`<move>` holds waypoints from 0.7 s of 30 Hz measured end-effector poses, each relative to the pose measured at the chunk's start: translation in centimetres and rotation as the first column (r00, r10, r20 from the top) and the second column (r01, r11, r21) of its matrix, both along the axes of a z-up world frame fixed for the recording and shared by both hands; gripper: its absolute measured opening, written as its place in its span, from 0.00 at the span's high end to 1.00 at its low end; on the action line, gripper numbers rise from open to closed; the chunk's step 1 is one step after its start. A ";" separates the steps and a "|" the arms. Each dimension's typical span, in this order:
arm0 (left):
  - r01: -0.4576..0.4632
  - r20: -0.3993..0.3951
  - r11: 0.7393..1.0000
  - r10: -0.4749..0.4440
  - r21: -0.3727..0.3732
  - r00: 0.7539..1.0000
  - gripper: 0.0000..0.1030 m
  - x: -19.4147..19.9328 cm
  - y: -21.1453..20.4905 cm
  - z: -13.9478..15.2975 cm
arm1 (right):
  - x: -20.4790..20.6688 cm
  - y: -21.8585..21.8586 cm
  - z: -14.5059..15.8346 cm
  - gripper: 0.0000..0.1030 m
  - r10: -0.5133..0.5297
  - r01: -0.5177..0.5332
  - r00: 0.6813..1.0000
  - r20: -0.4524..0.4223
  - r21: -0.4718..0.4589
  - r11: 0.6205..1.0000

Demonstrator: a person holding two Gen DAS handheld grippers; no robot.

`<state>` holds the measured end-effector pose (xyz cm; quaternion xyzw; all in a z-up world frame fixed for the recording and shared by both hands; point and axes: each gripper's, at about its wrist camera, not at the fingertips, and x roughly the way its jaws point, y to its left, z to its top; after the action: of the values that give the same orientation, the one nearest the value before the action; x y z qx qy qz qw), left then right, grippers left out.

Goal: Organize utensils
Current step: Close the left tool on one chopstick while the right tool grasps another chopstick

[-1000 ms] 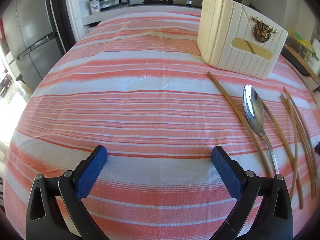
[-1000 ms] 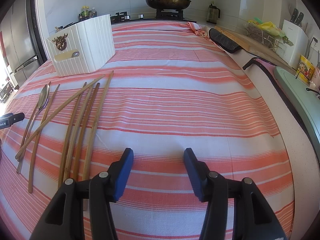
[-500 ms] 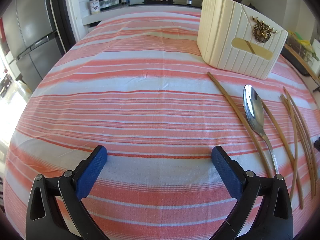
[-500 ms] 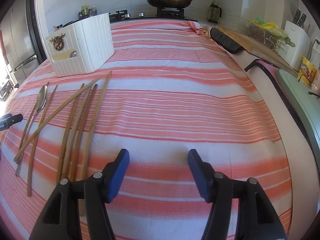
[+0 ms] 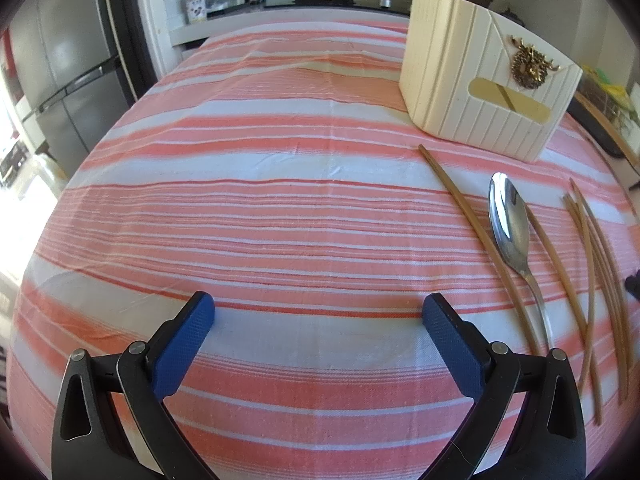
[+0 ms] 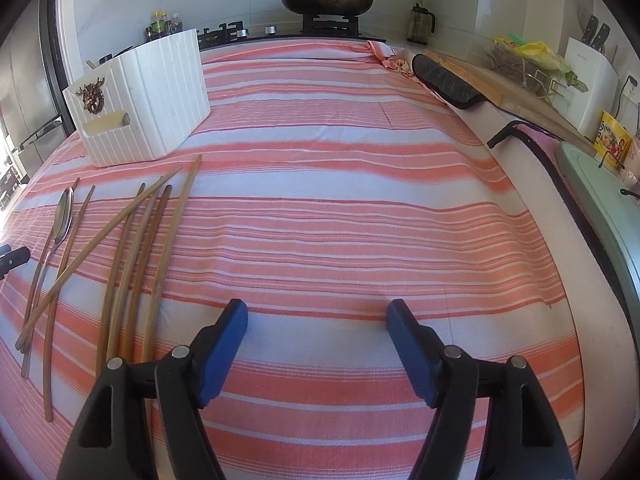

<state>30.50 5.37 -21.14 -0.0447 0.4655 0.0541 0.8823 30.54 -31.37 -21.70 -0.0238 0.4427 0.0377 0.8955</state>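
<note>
Surface: a tablecloth with orange and white stripes covers the whole work area. Behind it a stove carries a lidded pan; a fridge stands at the far left, and a knife block sits on the counter to the right.

A white ribbed holder stands upright on the cloth. In front of it lie a metal spoon and several wooden chopsticks, loosely fanned.

Left gripper: jaws wide, empty, utensils to its right. Right gripper: jaws wide, empty, chopsticks just beside its left finger.
</note>
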 end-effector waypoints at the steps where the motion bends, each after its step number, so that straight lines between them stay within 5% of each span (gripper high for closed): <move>1: -0.014 0.003 0.999 0.014 -0.037 1.000 0.00 -0.1 0.0 0.3 | 0.0 0.0 0.0 0.28 0.000 0.000 1.000 0.000 0.000 1.000; 4: -0.015 0.031 0.980 0.022 -0.197 0.999 0.01 -0.3 -0.5 1.4 | 0.0 0.0 0.0 0.28 0.000 0.000 1.000 0.000 0.000 1.000; 7: 0.007 0.038 0.970 0.003 -0.245 0.999 0.01 0.3 -2.5 2.1 | 0.0 0.0 0.0 0.28 0.000 0.000 1.000 0.000 0.000 1.000; 16: -0.001 -0.004 1.000 0.001 0.023 1.000 0.08 0.5 -7.8 0.1 | 0.0 0.0 0.0 0.28 -0.001 0.001 1.000 0.000 0.000 1.000; 19: 0.062 0.048 0.997 -0.065 0.052 0.997 0.35 -0.1 -9.0 0.4 | 0.0 0.0 0.0 0.28 0.000 0.000 1.000 0.000 -0.002 1.000; 21: 0.103 0.055 0.992 -0.107 0.071 0.993 0.72 -0.4 -9.7 0.6 | 0.0 0.0 0.0 0.29 -0.001 0.001 1.000 0.002 0.002 1.000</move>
<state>30.11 -4.30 -20.51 0.0084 0.4391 0.0221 0.8981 30.50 -31.40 -21.70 -0.0229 0.4419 0.0377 0.8960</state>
